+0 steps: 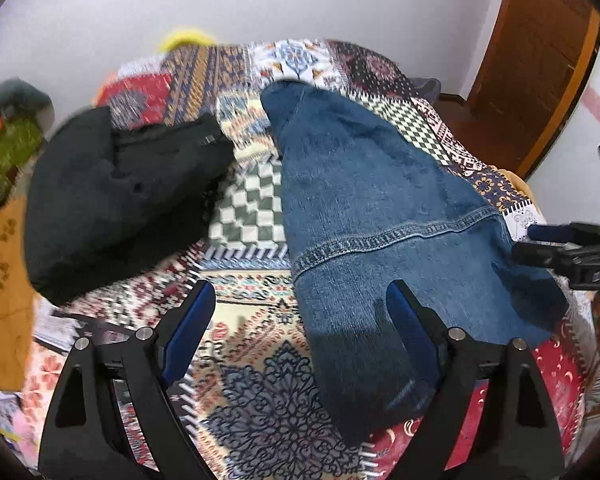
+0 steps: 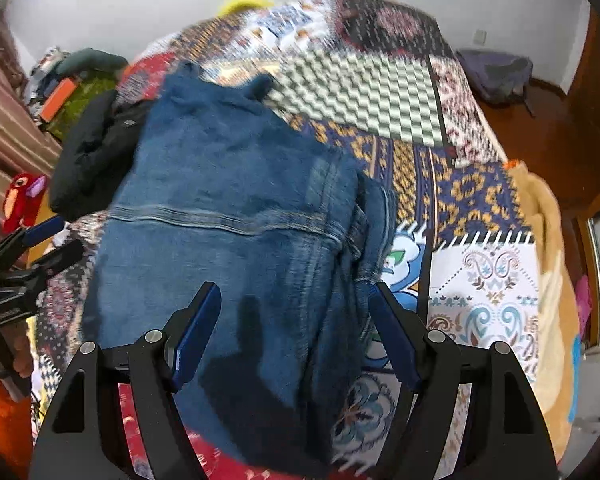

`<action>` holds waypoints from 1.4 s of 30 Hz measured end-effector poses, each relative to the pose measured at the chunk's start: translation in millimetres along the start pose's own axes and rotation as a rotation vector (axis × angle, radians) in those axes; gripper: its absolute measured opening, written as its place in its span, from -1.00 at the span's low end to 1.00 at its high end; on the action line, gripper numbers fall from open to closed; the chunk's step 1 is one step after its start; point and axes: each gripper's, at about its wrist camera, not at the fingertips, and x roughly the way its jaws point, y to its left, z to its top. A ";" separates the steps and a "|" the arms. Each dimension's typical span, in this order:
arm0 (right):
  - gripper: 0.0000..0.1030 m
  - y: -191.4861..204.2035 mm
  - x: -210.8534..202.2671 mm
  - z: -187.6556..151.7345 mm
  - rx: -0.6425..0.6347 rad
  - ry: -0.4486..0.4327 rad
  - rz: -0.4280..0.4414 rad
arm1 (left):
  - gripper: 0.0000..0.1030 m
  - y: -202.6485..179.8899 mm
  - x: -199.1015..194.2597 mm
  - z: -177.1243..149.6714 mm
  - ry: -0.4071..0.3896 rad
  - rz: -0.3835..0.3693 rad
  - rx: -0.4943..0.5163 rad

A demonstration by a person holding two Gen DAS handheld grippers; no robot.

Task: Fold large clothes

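Observation:
A blue denim garment [image 1: 364, 208] lies folded lengthwise on the patterned bedspread [image 1: 256, 344]; it also shows in the right wrist view [image 2: 228, 208], with its right side doubled over. A black garment [image 1: 116, 196] lies in a heap to its left, also seen in the right wrist view [image 2: 92, 156]. My left gripper [image 1: 300, 300] is open above the bedspread at the denim's near left edge. My right gripper [image 2: 294, 300] is open above the denim's near end, holding nothing. The right gripper shows at the right edge of the left wrist view [image 1: 560, 248], and the left gripper at the left edge of the right wrist view [image 2: 40, 240].
The bed fills most of both views. A wooden door [image 1: 540, 60] stands at the right, a dark bag [image 2: 496, 72] on the floor by the wall. A tan blanket [image 2: 548, 272] hangs off the bed's right edge. Clutter and a red toy [image 2: 20, 200] sit at the left.

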 end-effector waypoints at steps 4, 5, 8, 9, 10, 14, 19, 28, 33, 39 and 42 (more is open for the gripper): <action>0.42 -21.7 22.4 -2.0 0.072 0.073 0.026 | 0.69 9.6 33.6 -7.3 0.098 -0.130 -0.088; 0.42 -30.3 26.9 -2.8 0.107 0.090 0.075 | 0.69 10.7 39.2 -8.7 0.108 -0.158 -0.103; 0.53 -48.4 34.9 -1.6 0.179 0.127 0.153 | 0.69 17.4 52.3 -9.4 0.124 -0.259 -0.160; 0.55 -54.7 37.9 -0.3 0.200 0.135 0.175 | 0.69 19.4 56.4 -8.3 0.133 -0.284 -0.177; 0.56 -60.1 41.2 1.2 0.223 0.146 0.200 | 0.70 21.5 61.3 -6.5 0.144 -0.310 -0.194; 0.56 -60.7 44.4 7.7 0.216 0.148 0.210 | 0.72 24.5 80.3 2.0 0.186 -0.397 -0.230; 0.61 -57.1 59.4 18.7 0.237 0.177 0.251 | 0.76 26.5 103.5 13.1 0.231 -0.455 -0.283; 0.43 -57.2 67.3 24.0 0.247 0.214 0.293 | 0.84 25.3 126.2 19.8 0.270 -0.500 -0.341; -0.14 -53.8 56.3 23.8 0.272 0.197 0.319 | 0.43 9.9 117.0 13.0 0.286 -0.507 -0.339; -0.45 -30.5 23.8 29.1 0.222 0.156 0.289 | 0.03 -15.6 85.6 18.7 0.276 -0.444 -0.247; -0.47 -13.2 1.5 33.7 0.172 0.114 0.260 | -0.07 -25.5 60.0 25.9 0.229 -0.407 -0.208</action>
